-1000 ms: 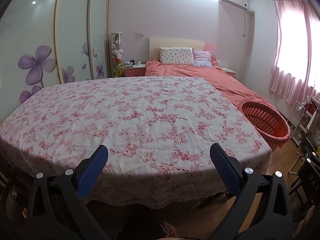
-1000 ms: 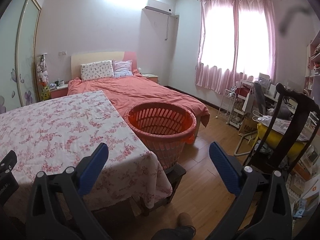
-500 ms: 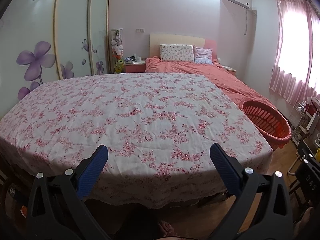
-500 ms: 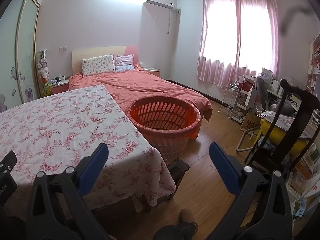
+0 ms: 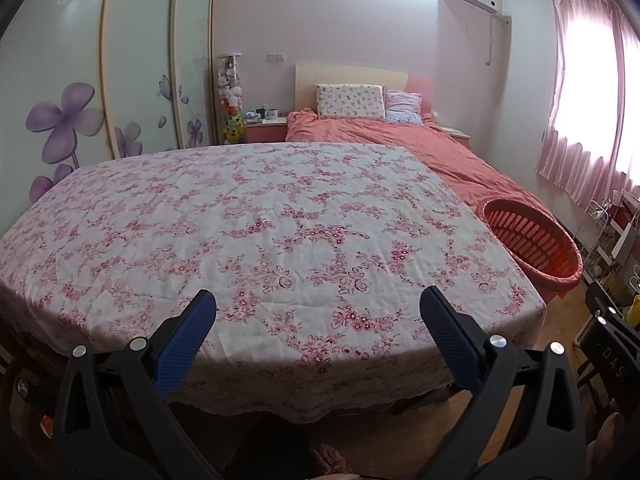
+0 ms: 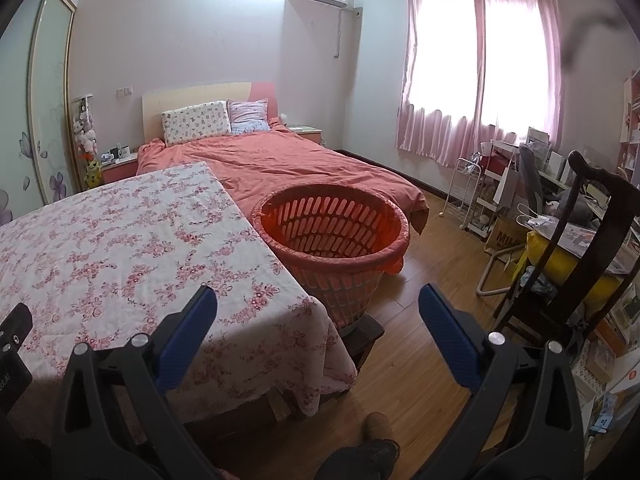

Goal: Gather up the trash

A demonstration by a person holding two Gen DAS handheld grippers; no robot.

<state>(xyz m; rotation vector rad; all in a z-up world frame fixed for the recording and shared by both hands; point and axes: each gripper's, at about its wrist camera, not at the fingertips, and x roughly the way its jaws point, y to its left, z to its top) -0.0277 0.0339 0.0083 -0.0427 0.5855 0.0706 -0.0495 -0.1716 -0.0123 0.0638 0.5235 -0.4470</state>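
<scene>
An orange slotted basket [image 6: 334, 236] lined with an orange bag stands on a low stool at the table's right side; it also shows in the left wrist view [image 5: 530, 240]. The table [image 5: 260, 220] wears a pink floral cloth, and I see no trash on it. My left gripper [image 5: 318, 308] is open and empty, held at the table's near edge. My right gripper [image 6: 318, 306] is open and empty, above the table's right corner [image 6: 288, 308] and short of the basket.
A bed with an orange cover [image 6: 288, 160] lies beyond the table. A dark wooden chair [image 6: 580, 248] with a yellow cushion and cluttered shelves stand at the right. Wardrobe doors with purple flowers [image 5: 100, 92] line the left wall. My foot [image 6: 376, 428] is on the wooden floor.
Both grippers have dropped lower and tilted up a little, so the table looks flatter and the basket sits lower in view. The jaws stay open.
</scene>
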